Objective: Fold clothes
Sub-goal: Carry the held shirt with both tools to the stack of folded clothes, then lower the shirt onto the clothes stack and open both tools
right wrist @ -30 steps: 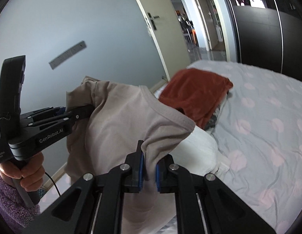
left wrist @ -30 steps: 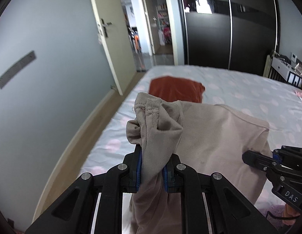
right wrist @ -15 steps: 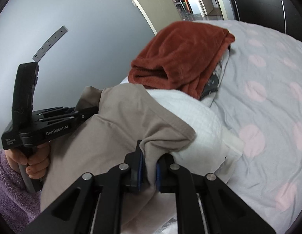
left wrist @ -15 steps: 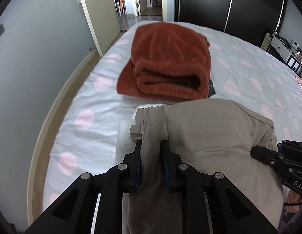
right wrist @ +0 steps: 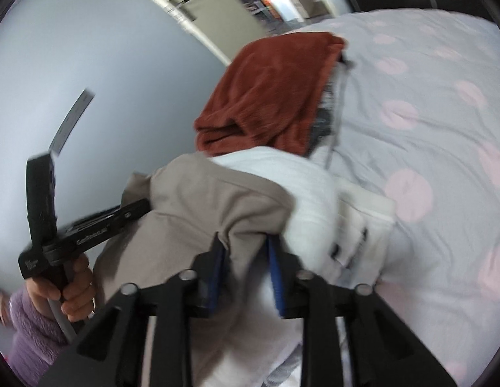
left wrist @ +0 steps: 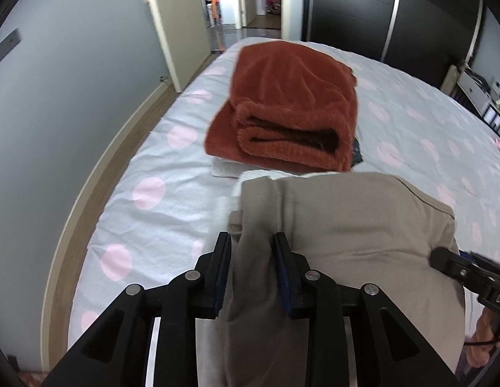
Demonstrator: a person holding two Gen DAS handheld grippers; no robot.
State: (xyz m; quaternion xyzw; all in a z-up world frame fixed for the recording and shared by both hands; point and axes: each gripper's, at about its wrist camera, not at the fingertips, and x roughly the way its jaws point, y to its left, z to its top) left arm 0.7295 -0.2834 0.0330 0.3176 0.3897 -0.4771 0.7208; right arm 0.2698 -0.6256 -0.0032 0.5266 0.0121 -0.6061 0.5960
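Note:
A beige garment lies draped over a folded white garment on the bed. My left gripper holds its left edge between the fingers; its jaws are opening and the cloth sits slack between the pads. In the right wrist view the beige garment bunches between the fingers of my right gripper, whose jaws are also opening, with a gap beside the cloth. Just beyond lies a folded rust-red fleece garment, also seen in the right wrist view.
The bed's grey cover with pink dots spreads to the right. A grey wall and a strip of wood floor run along its left side. An open door and a black wardrobe stand behind. A hand in a purple sleeve grips the left tool.
Both grippers came down with the beige garment, which was hanging in the air and now rests on the white folded piece. Both pairs of jaws have spread apart from a tight pinch.

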